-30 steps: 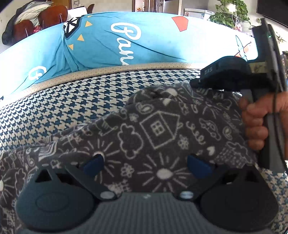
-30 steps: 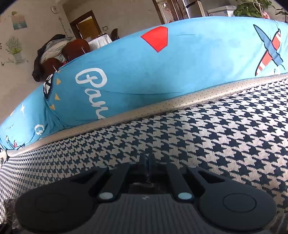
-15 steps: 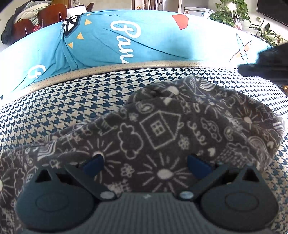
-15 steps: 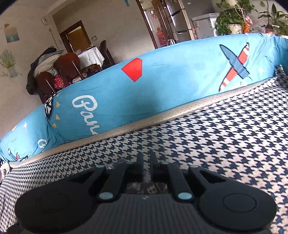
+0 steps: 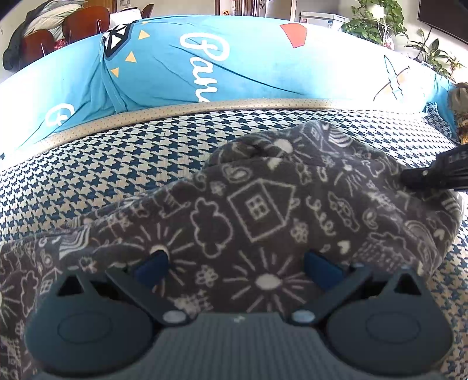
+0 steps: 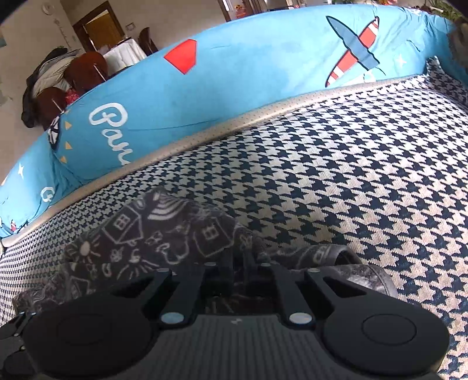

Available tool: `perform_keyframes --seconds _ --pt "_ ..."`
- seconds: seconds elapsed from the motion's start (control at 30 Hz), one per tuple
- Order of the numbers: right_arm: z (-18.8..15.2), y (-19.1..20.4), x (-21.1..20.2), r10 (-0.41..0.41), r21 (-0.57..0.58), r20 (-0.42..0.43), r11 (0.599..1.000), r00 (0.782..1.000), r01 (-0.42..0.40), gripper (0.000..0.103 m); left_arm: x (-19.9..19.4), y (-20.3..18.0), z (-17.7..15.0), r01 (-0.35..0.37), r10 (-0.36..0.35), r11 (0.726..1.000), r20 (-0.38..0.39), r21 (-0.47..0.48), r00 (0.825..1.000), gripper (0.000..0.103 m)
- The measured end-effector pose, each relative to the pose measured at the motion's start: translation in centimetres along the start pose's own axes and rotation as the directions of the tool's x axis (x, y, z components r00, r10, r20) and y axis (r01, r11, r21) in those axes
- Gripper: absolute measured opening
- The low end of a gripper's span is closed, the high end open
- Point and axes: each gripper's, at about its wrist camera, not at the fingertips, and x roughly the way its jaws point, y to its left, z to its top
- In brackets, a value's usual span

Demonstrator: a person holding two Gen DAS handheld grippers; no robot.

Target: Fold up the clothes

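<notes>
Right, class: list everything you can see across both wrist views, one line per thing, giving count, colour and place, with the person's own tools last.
Dark grey fleece garment with white doodle print: one, lying rumpled on the seat, in front of both grippers.
Navy and cream houndstooth sofa seat: one, under the garment.
Bright blue printed sofa-back cover: one, behind the seat.
Brown wooden chairs: at least two, far left background.
Dark coat: one, draped over a chair.
Green houseplants: several, far right background.
Left gripper: one, black with blue pads, jaws wide apart over the garment.
Right gripper: one, black, jaws pinched on the garment's edge.
</notes>
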Motion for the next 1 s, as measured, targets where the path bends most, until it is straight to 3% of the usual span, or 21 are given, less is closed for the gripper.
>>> perform_keyframes --seconds 0.33,0.43,0.7,0.87,1.0 --pt "-0.1 0.4 0.1 -0.044 0.004 0.029 0.999 0.999 0.044 0.000 -1.0 0.3 -0.1 0.008 -0.008 1.000 0.024 -0.004 1.000 0.103" --pt "-0.3 1.3 -1.4 -0.031 -0.023 0.067 0.999 0.997 0.032 0.006 -2.1 0.3 -0.2 -0.011 0.010 1.000 0.050 0.023 0.999 0.103" --pt "-2.7 4.7 -4.2 0.129 -0.096 0.065 0.988 0.989 -0.123 0.008 -5.2 1.9 -1.9 -0.014 0.011 0.999 0.065 0.038 0.998 0.103" --pt "-5.4 7.5 -5.1 0.222 -0.137 0.029 0.967 0.975 -0.216 0.009 -6.4 3.1 -4.0 -0.025 0.026 1.000 0.037 -0.011 0.999 0.103" --pt "-7.2 9.1 -5.3 0.241 -0.174 0.004 0.956 0.971 -0.237 0.012 -6.9 3.6 -5.3 -0.051 0.051 0.999 0.038 -0.015 0.998 0.103"
